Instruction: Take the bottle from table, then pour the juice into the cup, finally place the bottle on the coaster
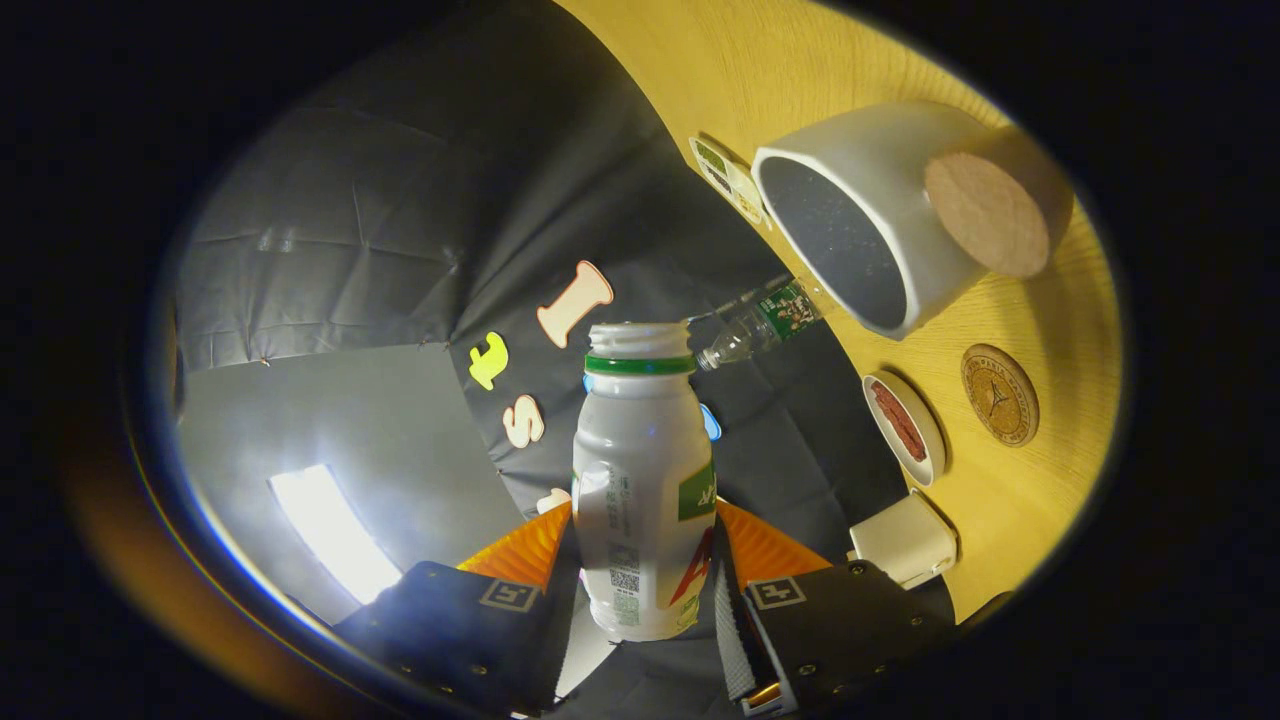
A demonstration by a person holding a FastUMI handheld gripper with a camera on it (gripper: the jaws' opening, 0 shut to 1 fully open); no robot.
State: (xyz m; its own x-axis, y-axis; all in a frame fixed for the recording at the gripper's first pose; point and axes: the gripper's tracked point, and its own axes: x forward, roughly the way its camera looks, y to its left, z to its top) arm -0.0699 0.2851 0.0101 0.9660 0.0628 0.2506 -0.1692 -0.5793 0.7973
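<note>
**A:** Gripper view: what have you got?

**B:** My gripper (645, 585) is clamped on the juice bottle (642, 480). Both fingers press its lower body, one each side. Cap's off, open neck with a green ring points straight ahead along my fingers.

**A:** Where's the cup?

**B:** White cup (870, 225) is beyond the bottle mouth and off to the right. The whole scene is rolled in my camera: the wooden table (1040, 480) runs up the right side, so I judge the bottle is tipped well over, long axis close to level. The cup's dark inside faces me and its rim sits apart from the bottle mouth, not under it.

**A:** So the pour lines up?

**B:** Not yet, I'd say. The mouth points past the cup's near rim, at the booth wall. The move turns on bringing the neck right, over the cup opening. Can't see any juice stream, and can't tell the fill level through the bottle wall.

**A:** Coaster?

**B:** Round brown coaster (999, 394) lies flat on the table, nearer me than the cup, just beside a small dish (905, 428) with something red in it. A cork-coloured disc (988, 214) shows against the cup's far side; can't tell if it touches. A clear plastic bottle (758, 322) lies between my bottle mouth and the cup. A white box (903, 540) sits nearest my right finger.
</note>
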